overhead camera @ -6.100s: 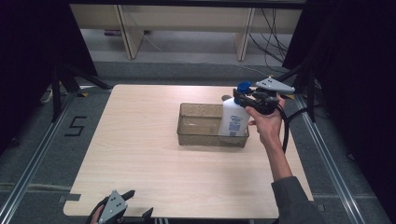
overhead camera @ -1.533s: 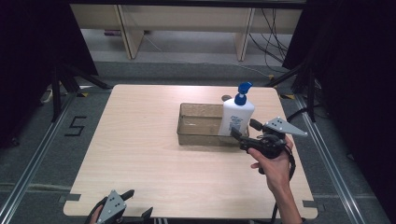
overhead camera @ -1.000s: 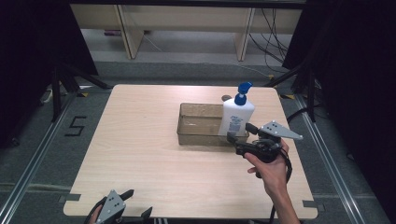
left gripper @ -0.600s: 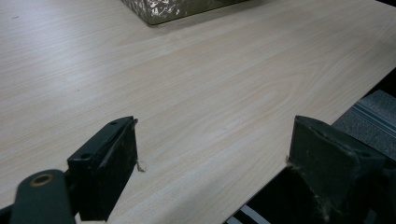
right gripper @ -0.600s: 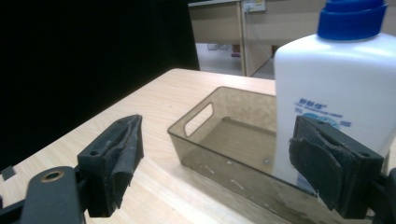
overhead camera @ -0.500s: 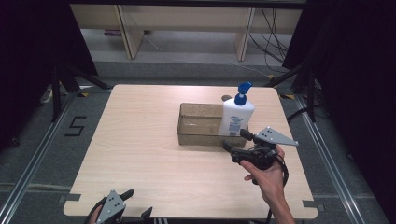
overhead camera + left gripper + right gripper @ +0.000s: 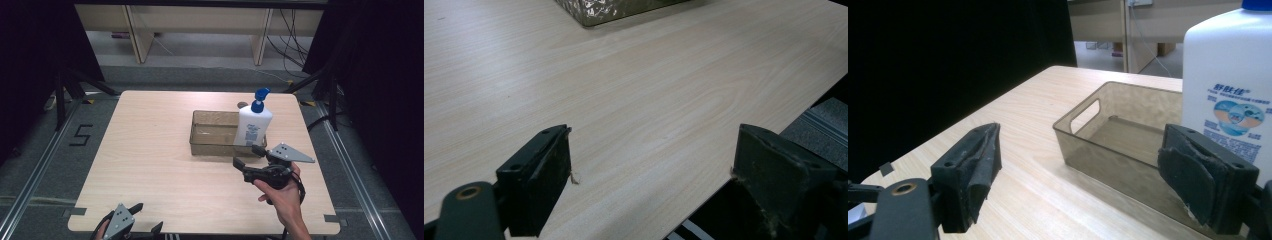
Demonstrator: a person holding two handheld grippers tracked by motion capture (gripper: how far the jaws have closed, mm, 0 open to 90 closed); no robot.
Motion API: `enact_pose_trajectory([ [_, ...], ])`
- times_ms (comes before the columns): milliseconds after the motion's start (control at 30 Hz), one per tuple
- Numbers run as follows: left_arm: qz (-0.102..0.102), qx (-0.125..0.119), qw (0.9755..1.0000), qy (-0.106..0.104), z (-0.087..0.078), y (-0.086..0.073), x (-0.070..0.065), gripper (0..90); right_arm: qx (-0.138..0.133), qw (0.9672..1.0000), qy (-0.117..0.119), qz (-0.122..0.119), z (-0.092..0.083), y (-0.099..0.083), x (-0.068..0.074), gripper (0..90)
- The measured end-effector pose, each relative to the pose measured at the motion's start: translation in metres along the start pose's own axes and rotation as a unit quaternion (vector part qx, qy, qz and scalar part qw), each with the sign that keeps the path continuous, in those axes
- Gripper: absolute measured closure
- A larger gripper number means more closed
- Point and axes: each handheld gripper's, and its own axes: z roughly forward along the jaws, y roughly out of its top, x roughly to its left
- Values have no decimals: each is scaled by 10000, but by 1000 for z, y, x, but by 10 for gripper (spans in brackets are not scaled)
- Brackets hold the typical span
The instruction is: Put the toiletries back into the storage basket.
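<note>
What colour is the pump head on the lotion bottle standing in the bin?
Blue; the pump head tops a white lotion bottle, clearest in the high view.

wooden table (image 7: 150,150), grey floor (image 7: 200,50), dark curtains (image 7: 30,60)

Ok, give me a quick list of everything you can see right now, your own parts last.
Bottle: one, white with blue pump, standing upright in the bin's right end.
Bin: one, translucent brown, right of the table's centre.
Table: one, light wood.
Small dark object: one, behind the bin; too small to identify.
Right tongs: black, open, near side of the bin, holding nothing.
Left tongs: black, open, at the table's near edge.
</note>
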Motion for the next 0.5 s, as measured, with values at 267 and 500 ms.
enact_pose_trajectory([
  [267,52,88,9999,33,-1,0,0,149,42,10000,64,23,0,-5,5,180],
  [500,63,50,10000,6,-1,0,1,149,48,9999,75,-61,-3,-9,7,180],
])
